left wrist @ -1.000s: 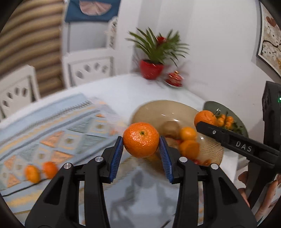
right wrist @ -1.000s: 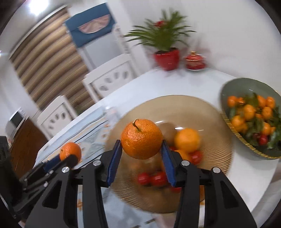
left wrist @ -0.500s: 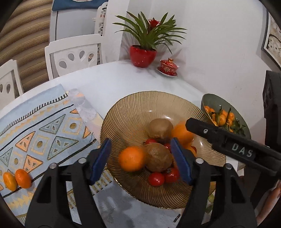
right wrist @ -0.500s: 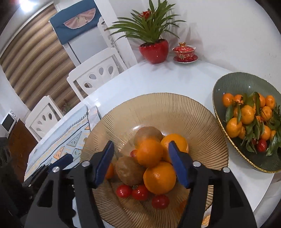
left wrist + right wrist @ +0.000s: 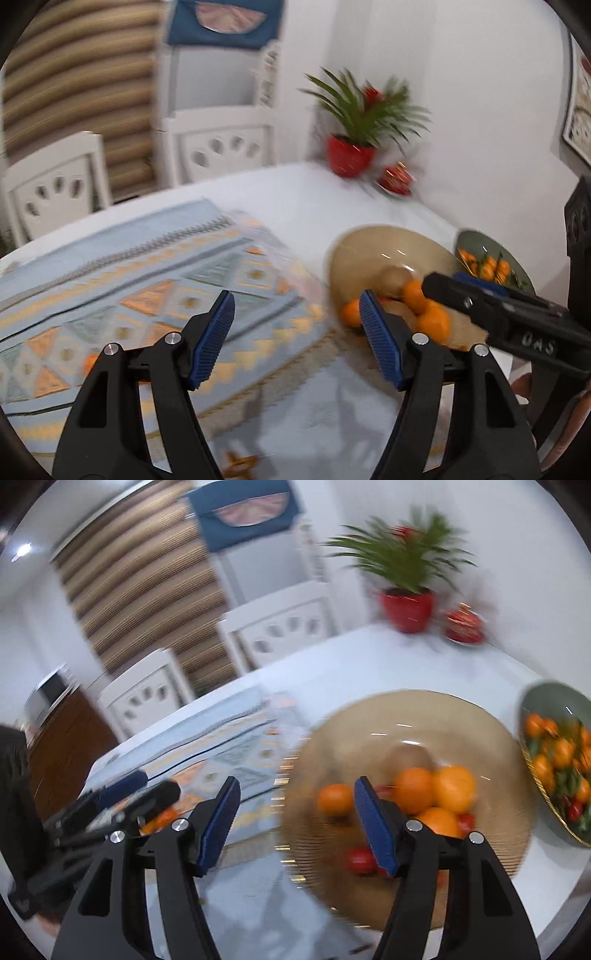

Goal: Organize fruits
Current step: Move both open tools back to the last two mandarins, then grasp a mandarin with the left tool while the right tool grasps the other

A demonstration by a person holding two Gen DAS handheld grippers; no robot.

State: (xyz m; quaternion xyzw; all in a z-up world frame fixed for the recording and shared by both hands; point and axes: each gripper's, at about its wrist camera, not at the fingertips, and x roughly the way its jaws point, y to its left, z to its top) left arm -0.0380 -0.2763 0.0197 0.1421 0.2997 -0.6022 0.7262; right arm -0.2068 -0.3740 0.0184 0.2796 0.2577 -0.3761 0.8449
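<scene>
Now both tools are empty: the left hand-held gripper [image 5: 297, 334] and the right hand-held gripper [image 5: 295, 819] each hang with jaws spread above the mat [image 5: 155, 295]. A loose mandarin [image 5: 90, 362] lies on the mat, low and left of the left one, the nearer. The bowl [image 5: 406, 716] of oranges [image 5: 413, 790] sits right.
</scene>
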